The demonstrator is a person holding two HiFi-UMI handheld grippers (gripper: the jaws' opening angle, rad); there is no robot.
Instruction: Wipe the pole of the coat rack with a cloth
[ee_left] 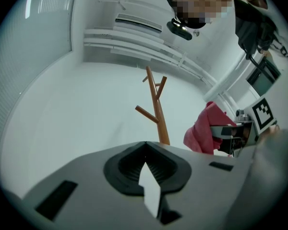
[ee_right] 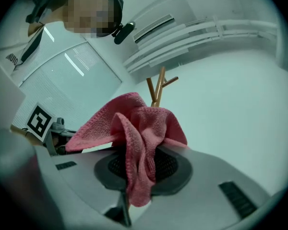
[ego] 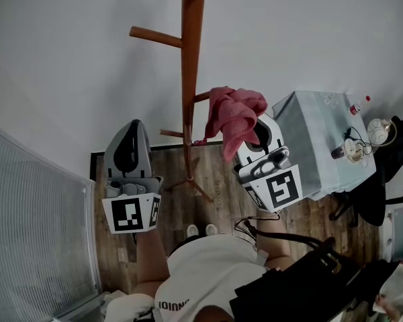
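Because the pink cloth (ee_right: 144, 128) is pinched by only one fold in my right gripper (ee_right: 140, 169), with most of it bunched and flopping over the top, I judge the main risk to be the cloth dragging free or snagging on a peg (ego: 154, 36) once it rubs along the pole (ego: 190, 79). A hard push could also rock the coat rack (ego: 195, 183), since nothing steadies it. My left gripper (ee_left: 145, 152) has its jaws pressed together on nothing and hangs left of the pole, apart from it. The head view puts the cloth just right of the pole, beside a low peg; I cannot confirm contact. The pole stands beyond both jaw pairs, between neither.
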